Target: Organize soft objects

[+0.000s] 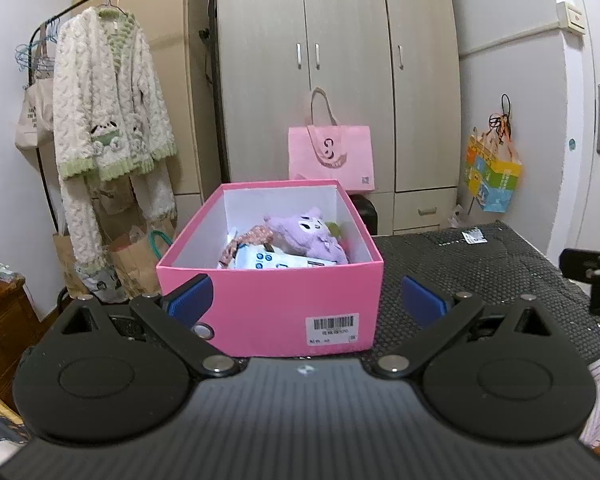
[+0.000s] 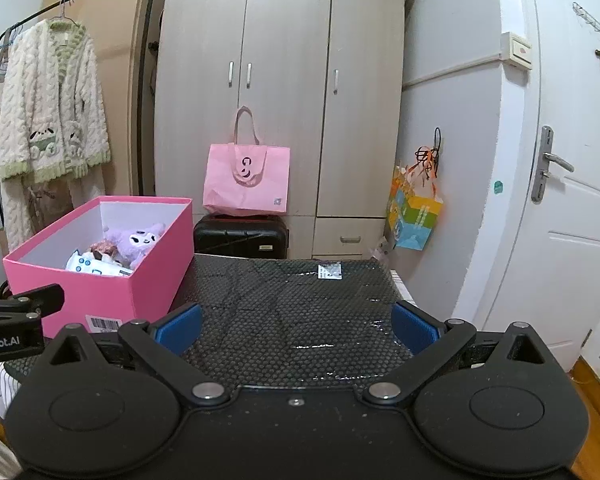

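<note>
Right gripper (image 2: pixel 296 326) jaws spread over black mat (image 2: pixel 292 304), pink box (image 2: pixel 112 292) holding purple plush (image 2: pixel 134 240)

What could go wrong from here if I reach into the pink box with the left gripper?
1. The pink box sits at the left edge of the black mat; a nudge from the open left gripper could push it off.
2. The purple plush, floral fabric piece and white packet lie piled together, so a grasp may catch the wrong one.
3. The open right gripper hovers close by; the two could collide.
</note>
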Action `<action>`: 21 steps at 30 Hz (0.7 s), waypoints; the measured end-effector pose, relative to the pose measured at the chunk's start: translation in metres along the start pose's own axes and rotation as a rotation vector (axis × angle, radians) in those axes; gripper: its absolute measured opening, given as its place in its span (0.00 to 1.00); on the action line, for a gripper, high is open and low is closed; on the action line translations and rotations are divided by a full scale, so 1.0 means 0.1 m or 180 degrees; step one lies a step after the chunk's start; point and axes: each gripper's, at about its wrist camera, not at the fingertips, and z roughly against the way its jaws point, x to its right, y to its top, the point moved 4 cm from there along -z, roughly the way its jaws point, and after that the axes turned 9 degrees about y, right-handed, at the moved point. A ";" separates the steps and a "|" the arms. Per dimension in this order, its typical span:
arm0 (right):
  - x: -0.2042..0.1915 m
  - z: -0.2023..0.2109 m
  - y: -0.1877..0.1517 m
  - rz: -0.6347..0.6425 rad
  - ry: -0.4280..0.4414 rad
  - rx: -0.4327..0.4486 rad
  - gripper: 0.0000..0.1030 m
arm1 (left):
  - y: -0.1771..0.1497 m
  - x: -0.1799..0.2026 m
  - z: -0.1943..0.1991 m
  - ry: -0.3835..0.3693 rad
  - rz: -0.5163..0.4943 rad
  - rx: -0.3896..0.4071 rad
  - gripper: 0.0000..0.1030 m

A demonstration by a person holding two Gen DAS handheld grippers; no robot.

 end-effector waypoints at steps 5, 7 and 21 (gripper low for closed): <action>0.01 0.02 0.01 0.0003 -0.0009 0.0053 0.99 | -0.01 0.02 -0.02 0.0040 -0.0079 0.0038 0.99; 0.00 0.02 0.01 0.0018 -0.0024 0.0063 0.99 | -0.01 0.02 -0.03 0.0045 -0.0094 0.0033 0.99; 0.01 -0.02 -0.01 0.0048 -0.0064 0.0034 0.99 | -0.03 -0.03 0.00 0.0163 -0.0073 0.0095 1.00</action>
